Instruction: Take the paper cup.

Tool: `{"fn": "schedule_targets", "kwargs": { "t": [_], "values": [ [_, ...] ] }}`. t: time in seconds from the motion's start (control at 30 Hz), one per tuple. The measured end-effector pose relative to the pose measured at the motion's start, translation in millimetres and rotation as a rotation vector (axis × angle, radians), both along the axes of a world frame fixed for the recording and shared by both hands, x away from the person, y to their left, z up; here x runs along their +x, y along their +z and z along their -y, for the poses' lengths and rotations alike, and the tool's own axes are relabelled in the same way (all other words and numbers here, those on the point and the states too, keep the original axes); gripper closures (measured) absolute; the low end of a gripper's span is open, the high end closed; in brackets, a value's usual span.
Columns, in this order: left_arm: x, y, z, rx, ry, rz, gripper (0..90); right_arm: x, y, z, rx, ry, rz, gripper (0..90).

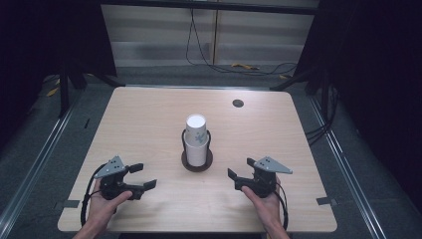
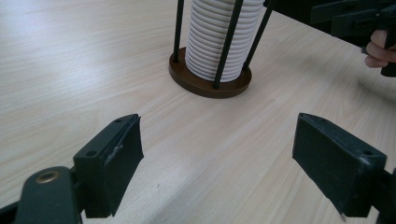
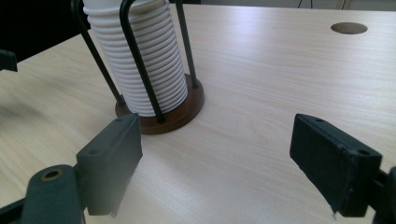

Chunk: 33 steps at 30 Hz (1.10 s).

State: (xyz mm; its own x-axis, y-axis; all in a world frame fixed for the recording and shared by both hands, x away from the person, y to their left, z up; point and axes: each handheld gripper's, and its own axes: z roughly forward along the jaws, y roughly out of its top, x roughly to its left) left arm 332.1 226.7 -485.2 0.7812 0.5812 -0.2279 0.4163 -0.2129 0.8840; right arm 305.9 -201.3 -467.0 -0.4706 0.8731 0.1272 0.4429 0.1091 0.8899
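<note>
While both hand-held grippers [image 1: 138,183] [image 1: 240,173] gape empty, high view alone shows the cup stack's [image 1: 196,139] top.

Both tools held low and open, one at each side

The left tool [image 1: 143,176] is gripped from behind by the left hand [image 1: 105,198], its forearm entering from the lower edge of the high view; its jaws are spread wide with nothing between them and are angled inward. The right tool [image 1: 240,174] is held likewise in the right hand [image 1: 264,200], jaws parted and empty, turned inward toward the other. A grey three-cornered plate is carried on top of each, and cables are looped beside both wrists
</note>
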Motion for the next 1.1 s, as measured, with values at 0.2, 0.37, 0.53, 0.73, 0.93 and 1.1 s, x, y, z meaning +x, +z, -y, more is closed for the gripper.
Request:
{"fn": "schedule_targets", "kwargs": {
  "t": [0.2,0.37,0.53,0.73,0.93,1.1],
  "values": [
    [-1.3,-0.6,8.5,0.007,-0.044,0.000,15.9,0.5,-2.3,-1.3,-0.005,0.022,-0.014,16.3],
    [0.1,-2.5,13.6,0.012,-0.065,-0.005,15.8,0.9,-3.6,-3.1,0.011,0.037,-0.022,17.1],
    [4.3,-2.2,14.7,-0.010,-0.062,-0.016,16.0,3.4,-1.7,-6.3,0.006,0.055,-0.016,17.3],
    [4.0,-2.2,13.0,-0.001,-0.063,-0.013,15.8,3.4,9.3,-7.9,0.018,0.064,0.009,18.0],
    [-1.9,-2.0,15.1,0.010,-0.090,-0.012,16.3,5.5,17.1,-19.8,0.025,0.108,-0.014,20.1],
    [-2.3,-3.4,16.1,0.006,-0.099,-0.015,16.3,5.3,27.7,-22.6,-0.017,0.161,-0.012,23.8]
  ]
}}
